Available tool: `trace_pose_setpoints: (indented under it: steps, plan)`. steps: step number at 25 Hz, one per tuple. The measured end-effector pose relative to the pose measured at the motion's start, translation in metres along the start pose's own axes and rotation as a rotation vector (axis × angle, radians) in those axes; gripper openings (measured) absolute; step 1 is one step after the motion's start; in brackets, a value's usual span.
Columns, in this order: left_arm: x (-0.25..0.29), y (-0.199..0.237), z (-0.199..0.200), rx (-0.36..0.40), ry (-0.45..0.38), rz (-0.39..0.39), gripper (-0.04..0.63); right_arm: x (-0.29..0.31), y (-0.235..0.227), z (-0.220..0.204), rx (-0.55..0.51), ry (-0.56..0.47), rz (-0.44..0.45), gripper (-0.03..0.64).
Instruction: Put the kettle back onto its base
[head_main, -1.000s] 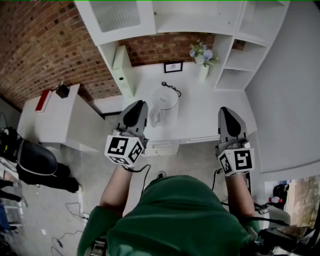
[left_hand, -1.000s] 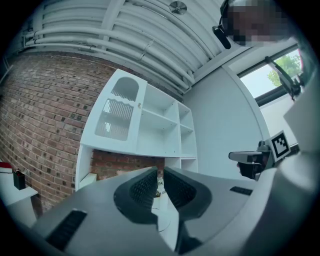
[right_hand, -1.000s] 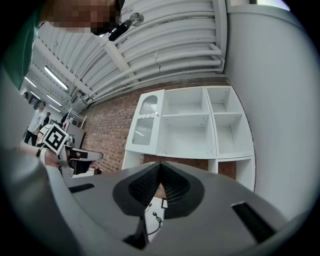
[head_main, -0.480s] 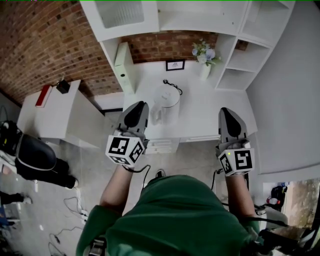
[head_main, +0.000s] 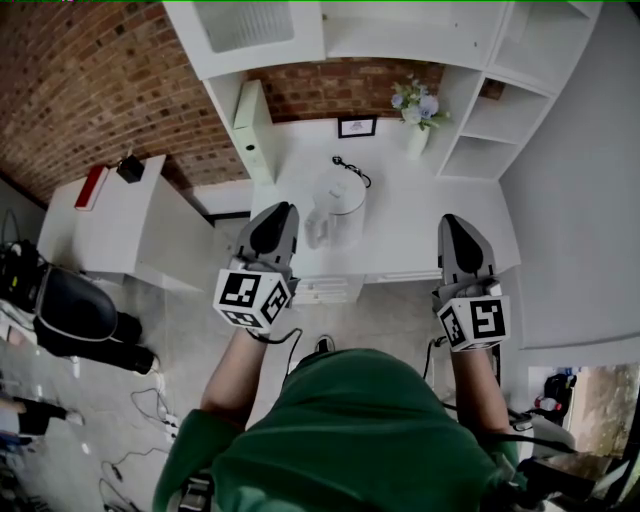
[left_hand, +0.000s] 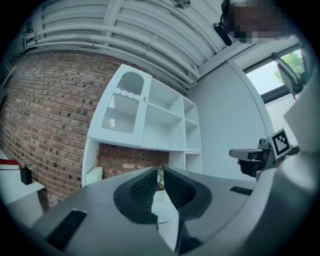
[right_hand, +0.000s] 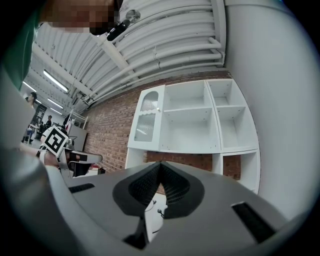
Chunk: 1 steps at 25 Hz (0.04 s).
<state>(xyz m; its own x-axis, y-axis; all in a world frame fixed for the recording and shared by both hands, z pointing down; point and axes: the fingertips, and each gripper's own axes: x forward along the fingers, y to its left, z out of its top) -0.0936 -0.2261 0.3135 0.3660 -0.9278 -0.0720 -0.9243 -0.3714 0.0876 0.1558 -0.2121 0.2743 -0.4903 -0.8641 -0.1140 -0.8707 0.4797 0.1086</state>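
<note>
nearest: a person in a green top (head_main: 340, 430) stands before the white counter (head_main: 440, 215), a gripper in each hand, both held short of its front edge. left gripper (head_main: 282, 210): jaws closed together, nothing between them. right gripper (head_main: 447, 220): jaws likewise closed on nothing. neither touches any object.

the kettle (head_main: 337, 203) stands upright on the counter, left of the middle and nearer the front edge than the back, just ahead of the left gripper. its handle (head_main: 312, 228) faces front-left. a black cord (head_main: 350, 170) lies just behind it. no separate base can be made out, and whether the kettle sits on one cannot be told.

handling, as judged: a stiff, smooth white shell, likely slippery across the body. it would be light if empty, heavier and liable to slosh if filled. the handle is the proper hold, with the kettle kept upright.

along the back edge: a small framed print (head_main: 357, 127) and a vase of flowers (head_main: 415, 115), with a white box (head_main: 255, 120) at the back-left corner. shelves (head_main: 500, 115) and a brick wall (head_main: 100, 80) stand behind.

writing: none readable. the frame's print is too small, the kettle shows no brand, and the gripper cubes (head_main: 250, 297) carry only black-and-white square markers.
</note>
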Motion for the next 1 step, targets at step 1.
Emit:
trace_pose_setpoints:
  steps: [1]
  plan:
    - [0.0014, 0.0015, -0.0009, 0.001, 0.002, 0.0, 0.054, 0.0018, -0.0003, -0.0006, 0.002, 0.0, 0.0, 0.021]
